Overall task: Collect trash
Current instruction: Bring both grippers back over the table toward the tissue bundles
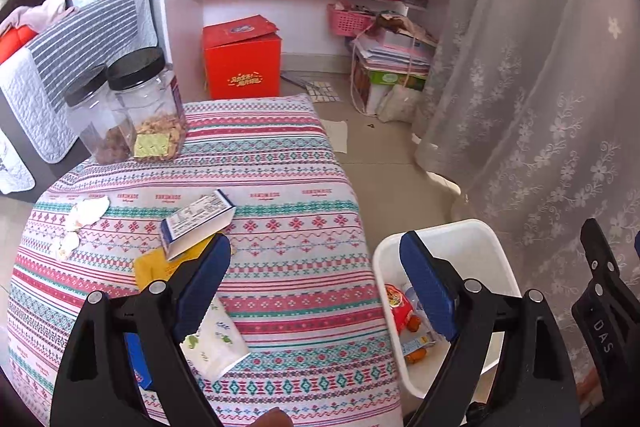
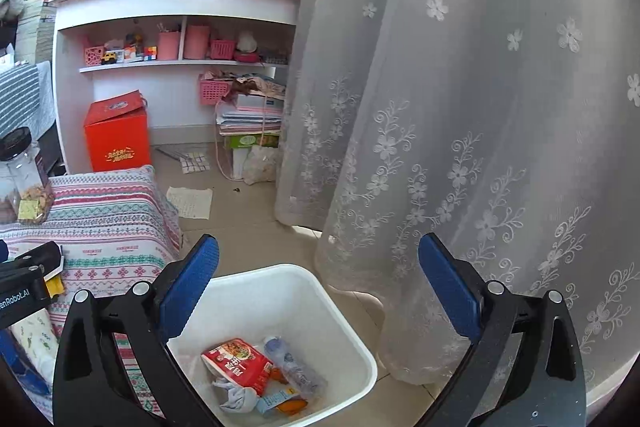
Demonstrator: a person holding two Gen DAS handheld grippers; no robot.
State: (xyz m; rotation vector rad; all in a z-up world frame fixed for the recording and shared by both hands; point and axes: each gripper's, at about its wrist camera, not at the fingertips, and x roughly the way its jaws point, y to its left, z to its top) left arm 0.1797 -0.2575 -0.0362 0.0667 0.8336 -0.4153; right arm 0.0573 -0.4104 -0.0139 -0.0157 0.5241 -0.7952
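Beneath the spread, empty right claw (image 2: 319,267), trash lies in the white bin (image 2: 340,311).

The tablecloth (image 1: 280,163) is woven patterned cloth, matt. The bin (image 2: 344,327) is smooth white plastic. The two jars (image 1: 148,107) are clear glossy plastic with black lids. The curtain (image 2: 480,107) is sheer embroidered fabric. The small box (image 1: 196,223) is printed cardboard.

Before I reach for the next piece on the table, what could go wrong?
The small white-and-blue cardboard box lies tilted on the yellow packet, so the open left gripper may nudge both. The two black-lidded clear plastic jars are food, not trash. The white plastic bin sits beyond the table edge, so drops could miss.
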